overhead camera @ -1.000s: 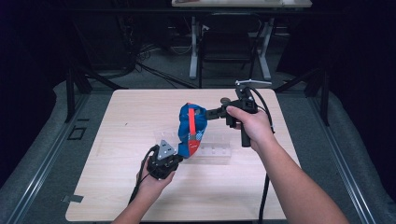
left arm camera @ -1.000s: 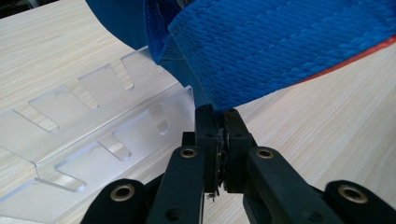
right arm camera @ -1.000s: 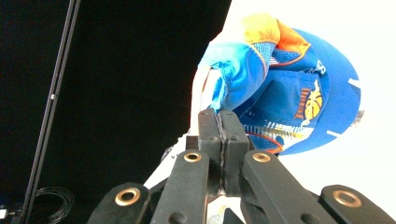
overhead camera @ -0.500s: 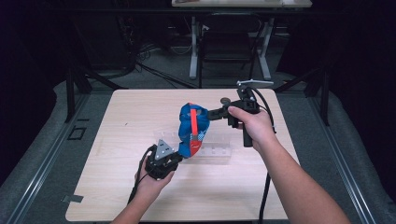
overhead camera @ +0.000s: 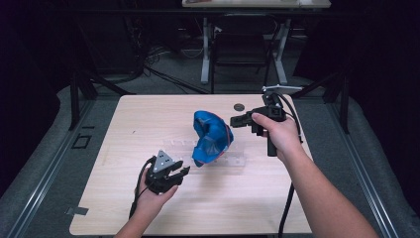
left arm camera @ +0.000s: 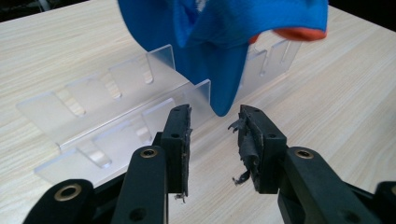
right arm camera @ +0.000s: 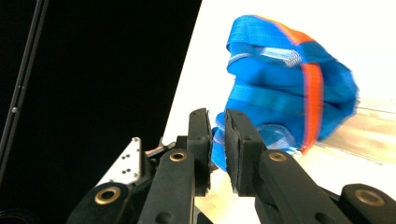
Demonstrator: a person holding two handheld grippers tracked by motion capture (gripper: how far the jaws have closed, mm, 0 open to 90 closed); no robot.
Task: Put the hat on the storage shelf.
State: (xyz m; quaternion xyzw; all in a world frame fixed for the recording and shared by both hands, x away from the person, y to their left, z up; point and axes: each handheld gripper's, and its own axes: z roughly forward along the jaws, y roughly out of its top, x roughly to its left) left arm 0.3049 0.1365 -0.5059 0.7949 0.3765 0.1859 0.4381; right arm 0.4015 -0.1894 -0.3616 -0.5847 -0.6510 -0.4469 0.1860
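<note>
A crumpled blue cloth bag (overhead camera: 212, 138) with an orange stripe slumps over a clear acrylic slotted rack (overhead camera: 233, 159) at mid-table. My left gripper (overhead camera: 183, 171) lies low at the bag's lower left. In the left gripper view its jaws (left arm camera: 214, 122) stand apart, having just been opening, and the bag's blue tip (left arm camera: 224, 70) hangs just beyond them, untouched, over the rack (left arm camera: 107, 121). My right gripper (overhead camera: 234, 120) hovers at the bag's upper right. Its jaws (right arm camera: 218, 128) have just been opening to a narrow gap, with the bag (right arm camera: 289, 88) beyond them, not pressed.
The pale wooden table (overhead camera: 143, 119) has bare surface left of the rack and along the front edge. A small dark round disc (overhead camera: 238, 106) lies near the far edge, behind the right gripper. Dark floor and table legs lie beyond.
Both grippers' jaws have parted and let go of the blue bag. It was stretched upright between them with its orange stripe showing; it has slumped onto the rack. The hands barely moved.
</note>
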